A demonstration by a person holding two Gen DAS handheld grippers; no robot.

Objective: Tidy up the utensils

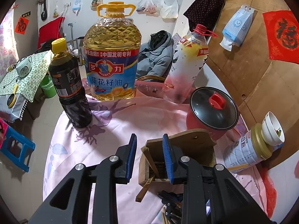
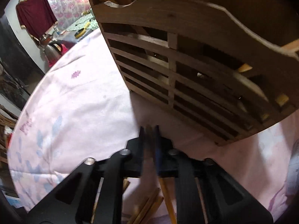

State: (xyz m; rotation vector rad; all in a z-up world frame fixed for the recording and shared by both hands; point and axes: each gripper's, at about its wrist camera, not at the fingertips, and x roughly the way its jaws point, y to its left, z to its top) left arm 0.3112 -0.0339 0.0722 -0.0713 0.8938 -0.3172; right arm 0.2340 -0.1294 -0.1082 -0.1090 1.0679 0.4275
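Left wrist view: left gripper [image 1: 149,145] hangs over the table [image 1: 115,130] with its jaws spread and nothing between them.
Chopstick holder: wooden chopstick holder [image 1: 177,155] stands just beside the right blue finger, a chopstick [image 1: 144,187] leaning out at its front.
Behind: soy sauce bottle [image 1: 70,85], oil jug [image 1: 112,56], red pot [image 1: 213,112], milk powder can [image 1: 248,149].
Right wrist view: right gripper [image 2: 149,130] is nearly closed, seemingly on a thin brown chopstick, though blur hides the contact.
Position: its tips sit near the slatted holder's base.
Loose chopsticks [image 2: 147,207]: lying on the cloth under the gripper.
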